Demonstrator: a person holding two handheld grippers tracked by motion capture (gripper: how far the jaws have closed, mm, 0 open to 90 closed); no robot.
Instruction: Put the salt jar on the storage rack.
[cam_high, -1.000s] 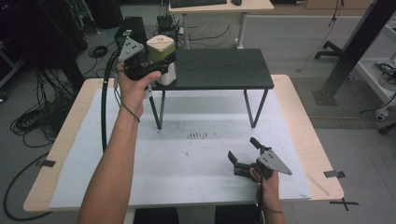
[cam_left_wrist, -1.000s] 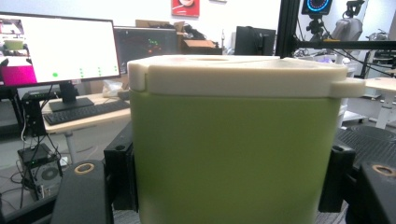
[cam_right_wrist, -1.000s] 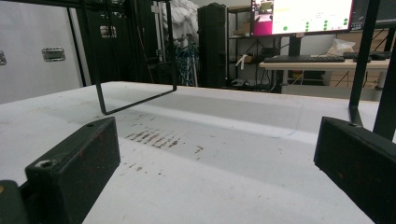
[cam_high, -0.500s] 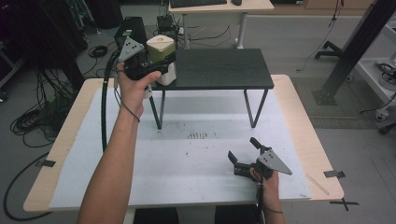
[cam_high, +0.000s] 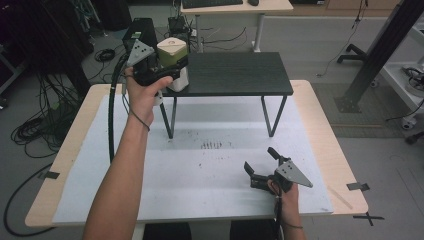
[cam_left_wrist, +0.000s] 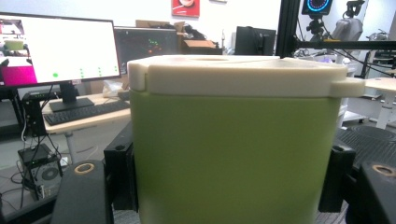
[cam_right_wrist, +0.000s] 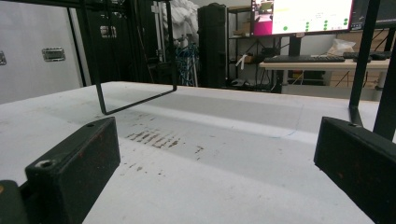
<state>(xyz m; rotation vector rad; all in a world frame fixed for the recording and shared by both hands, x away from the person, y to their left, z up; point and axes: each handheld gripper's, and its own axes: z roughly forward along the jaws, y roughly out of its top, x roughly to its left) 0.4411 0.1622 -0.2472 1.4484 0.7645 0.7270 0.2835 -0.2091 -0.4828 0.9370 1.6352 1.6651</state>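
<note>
Two surfaces carry the scene: the big table (cam_high: 75, 150) with its white cover, and on its far half a small black shelf (cam_high: 235, 75) that stands on thin metal legs. On the far left corner of this shelf I see the green container (cam_high: 173, 62) with a cream lid (cam_left_wrist: 233, 74). It stands upright, and its white lower part meets the shelf top.

I hold the left gripper (cam_high: 172, 70) around this container. In the left gripper view the two black pads (cam_left_wrist: 122, 177) press against the green wall from both sides, so the jaws are closed on it. The grey plate of this gripper points up and to the far left, and the thick cable hangs down over the left edge of the table.

I keep the right gripper (cam_high: 261, 165) low over the near right part of the table, well apart from the shelf. Its jaws stand wide with nothing between them; in the right gripper view I see between them the white cover with small dark marks (cam_right_wrist: 154, 138).
</note>
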